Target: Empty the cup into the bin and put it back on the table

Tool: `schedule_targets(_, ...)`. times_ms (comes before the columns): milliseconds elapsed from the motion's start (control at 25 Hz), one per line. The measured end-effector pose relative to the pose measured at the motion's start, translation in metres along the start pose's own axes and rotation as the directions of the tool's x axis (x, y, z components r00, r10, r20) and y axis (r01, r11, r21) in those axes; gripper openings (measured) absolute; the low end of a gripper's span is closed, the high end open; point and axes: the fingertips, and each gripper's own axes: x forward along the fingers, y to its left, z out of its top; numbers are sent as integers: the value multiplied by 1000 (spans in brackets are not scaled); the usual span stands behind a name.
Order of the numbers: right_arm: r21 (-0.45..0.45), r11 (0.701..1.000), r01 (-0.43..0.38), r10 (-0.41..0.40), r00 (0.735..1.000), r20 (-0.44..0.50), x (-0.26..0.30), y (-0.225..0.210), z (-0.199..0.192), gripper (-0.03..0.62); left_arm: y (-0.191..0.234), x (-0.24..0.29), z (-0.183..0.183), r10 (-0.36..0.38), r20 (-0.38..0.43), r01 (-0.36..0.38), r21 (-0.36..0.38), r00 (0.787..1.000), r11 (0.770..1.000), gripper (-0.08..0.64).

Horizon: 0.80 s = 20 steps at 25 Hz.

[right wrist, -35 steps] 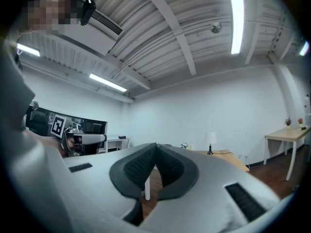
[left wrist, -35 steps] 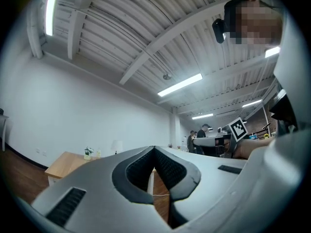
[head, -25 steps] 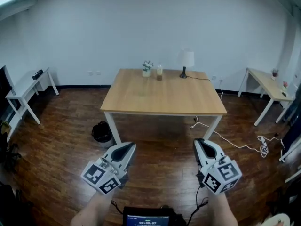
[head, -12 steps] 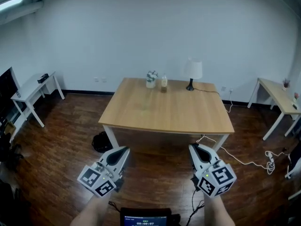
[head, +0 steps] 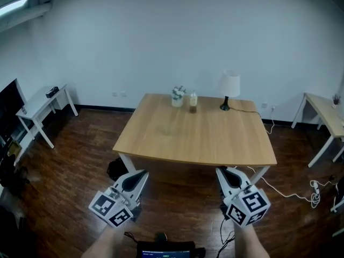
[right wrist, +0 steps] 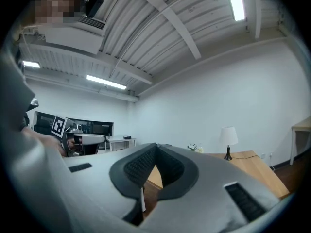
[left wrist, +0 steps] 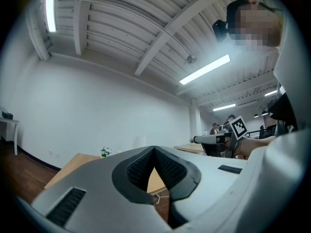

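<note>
1. Pale wooden desk (head: 193, 136) stands mid-room on a dark plank floor (head: 70, 165), with white walls behind. The cup (head: 193, 102) stands upright near the desk's far edge.
2. That cup looks pale towards the top and brownish lower down. What is in it cannot be told from this far off.
3. Just left of the cup is a small white pot (head: 178, 96) holding a green plant; whether the two touch cannot be told. To the right, well apart, stands a lamp (head: 229, 85) with a white shade, its cord trailing off the desk's right side.
4. On the floor, a black bin (head: 116, 168) sits beside the desk's near left leg. The desk top partly hides it, and its inside is not visible.
5. Low in front of the desk's near edge, the left tool (head: 141, 174) and the right tool (head: 221, 171) both point towards the desk, well apart from the cup. Each has its jaws closed tip to tip and holds nothing.
6. Black-and-white square markers cover the tools' cubes. A small screen (head: 166, 250) at the bottom edge shows figures too small to read.
7. Compared with a second ago, the desk fills more of the head view, the bin is further hidden under its edge, and both tools are closed as before.
</note>
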Motion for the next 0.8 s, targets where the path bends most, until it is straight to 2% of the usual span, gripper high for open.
schedule_targets(480,-15,997,80,-80,997,4,122,-39,16,0,122,66,1,-62,26,63,-23,998,998,0)
schedule_targets(800,-37,995,93,-95,995,-32,191,-46,13,0,194,90,-12,-52,28,54,-72,998,996,0)
